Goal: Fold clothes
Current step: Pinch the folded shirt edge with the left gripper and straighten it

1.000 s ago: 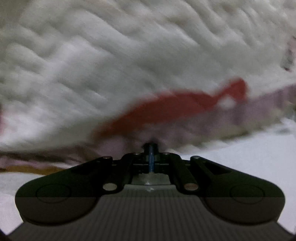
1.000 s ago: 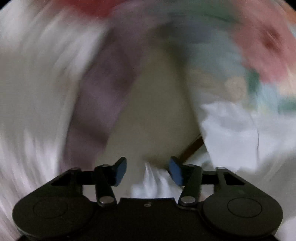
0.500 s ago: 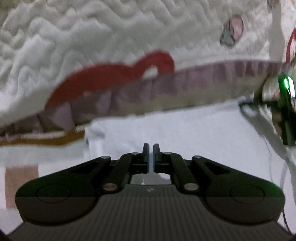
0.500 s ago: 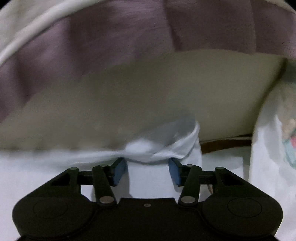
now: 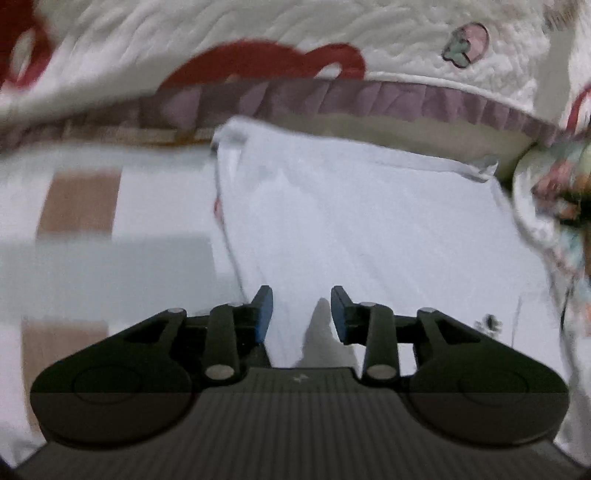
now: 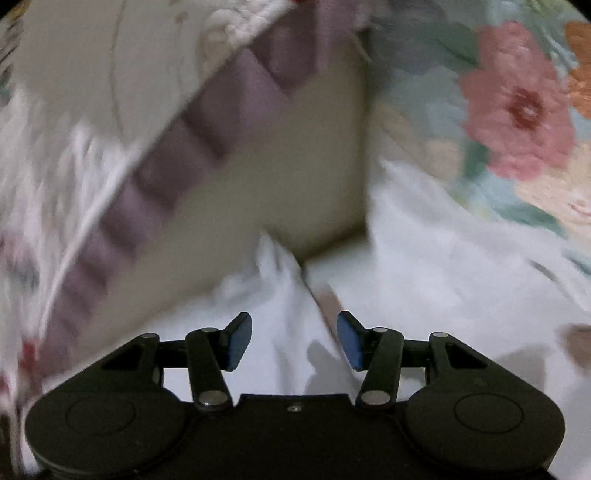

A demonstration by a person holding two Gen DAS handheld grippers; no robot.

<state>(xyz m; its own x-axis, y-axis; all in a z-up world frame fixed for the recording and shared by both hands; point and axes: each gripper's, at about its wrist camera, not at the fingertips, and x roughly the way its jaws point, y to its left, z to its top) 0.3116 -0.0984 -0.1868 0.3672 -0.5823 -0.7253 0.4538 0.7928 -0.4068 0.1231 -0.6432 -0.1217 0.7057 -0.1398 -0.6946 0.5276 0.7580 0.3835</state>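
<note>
A white garment (image 5: 369, 229) lies flat on the bed, its folded left edge running from the far corner toward my left gripper (image 5: 301, 312). That gripper is open and empty, low over the garment's near edge. In the right wrist view the same white garment (image 6: 280, 314) lies below my right gripper (image 6: 294, 339), with a bunched corner just ahead of it. The right gripper is open and holds nothing.
A white quilted blanket (image 5: 258, 33) with red markings and a purple ruffled border (image 5: 406, 99) lies behind the garment. A floral pillow (image 6: 498, 110) sits at the right. The sheet (image 5: 81, 206) at the left has brown and pale blocks. A beige wall (image 6: 288, 166) is beyond.
My left gripper has opened; it was shut half a second ago. It has pulled back so the white garment lies flat in front. The right gripper stayed open and has swung its view.
</note>
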